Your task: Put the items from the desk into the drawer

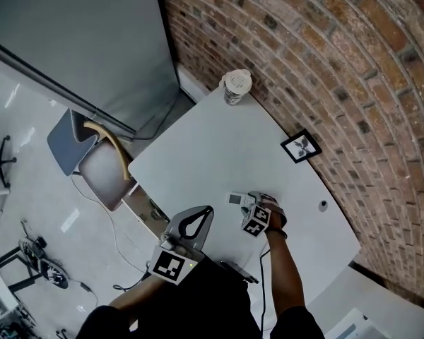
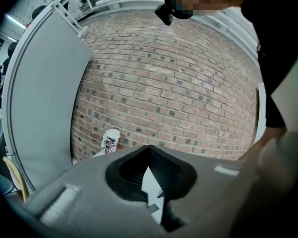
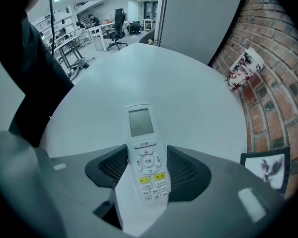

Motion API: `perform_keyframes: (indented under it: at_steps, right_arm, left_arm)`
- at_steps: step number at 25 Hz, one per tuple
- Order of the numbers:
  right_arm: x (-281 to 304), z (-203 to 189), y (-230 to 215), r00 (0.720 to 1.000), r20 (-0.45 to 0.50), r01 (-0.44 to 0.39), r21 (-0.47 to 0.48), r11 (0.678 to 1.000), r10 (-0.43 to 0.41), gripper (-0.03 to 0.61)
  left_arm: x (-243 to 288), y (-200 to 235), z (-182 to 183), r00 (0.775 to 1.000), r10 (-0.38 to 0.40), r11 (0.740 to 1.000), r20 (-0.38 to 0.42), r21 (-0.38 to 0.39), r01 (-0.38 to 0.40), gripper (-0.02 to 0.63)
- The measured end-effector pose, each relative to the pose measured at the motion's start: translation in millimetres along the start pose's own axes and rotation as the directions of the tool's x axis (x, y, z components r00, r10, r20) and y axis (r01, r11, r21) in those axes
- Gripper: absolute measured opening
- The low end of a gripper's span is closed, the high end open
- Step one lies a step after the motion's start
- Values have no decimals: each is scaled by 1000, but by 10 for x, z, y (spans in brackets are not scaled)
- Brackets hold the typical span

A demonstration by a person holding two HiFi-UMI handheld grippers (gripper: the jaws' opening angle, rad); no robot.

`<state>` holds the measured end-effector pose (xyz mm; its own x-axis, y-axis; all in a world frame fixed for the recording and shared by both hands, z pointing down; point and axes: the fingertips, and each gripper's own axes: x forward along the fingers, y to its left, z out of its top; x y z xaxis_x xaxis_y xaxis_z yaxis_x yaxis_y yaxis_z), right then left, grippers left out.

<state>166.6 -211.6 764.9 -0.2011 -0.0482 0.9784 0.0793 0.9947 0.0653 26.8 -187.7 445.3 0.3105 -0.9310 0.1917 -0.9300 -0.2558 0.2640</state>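
Observation:
A white remote control with a small screen lies on the white desk. My right gripper points steeply down over it. In the right gripper view the remote control stands lengthwise between the jaws, and both black pads lie against its sides, so my right gripper is shut on it. My left gripper hangs at the desk's near edge, to the left of the remote. Its tips meet and nothing is between them. No drawer shows clearly.
A paper cup stands at the desk's far corner by the brick wall. A small framed picture leans at the wall on the right. A chair is on the floor left of the desk. A small round fitting sits in the desktop.

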Motion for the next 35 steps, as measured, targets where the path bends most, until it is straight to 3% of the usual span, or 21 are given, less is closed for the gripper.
perform_keyframes:
  at_steps: [7, 16, 21, 28, 35]
  right_arm:
    - [-391, 137, 293, 983, 132, 113, 122, 986, -129, 255]
    - [-1020, 476, 683, 901, 328, 199, 267, 943, -283, 253]
    - [-1200, 840, 969, 861, 418, 161, 315, 936, -288, 252]
    - [-1248, 1418, 1436, 843, 472, 101, 333, 937, -258, 250]
    - [-1011, 2199, 1742, 841, 489, 42, 368, 929, -232, 250]
  left_arm:
    - [-477, -218, 83, 999, 31, 999, 44, 36, -33, 0]
    - [-1445, -432, 68, 979, 181, 980, 93, 61, -187, 0]
    - [-2061, -219, 58, 949, 299, 950, 96, 69, -306, -1]
    - [-2647, 319, 80, 914, 383, 919, 137, 41, -392, 0]
    - [-2973, 1025, 125, 927, 356, 930, 118, 49, -363, -2]
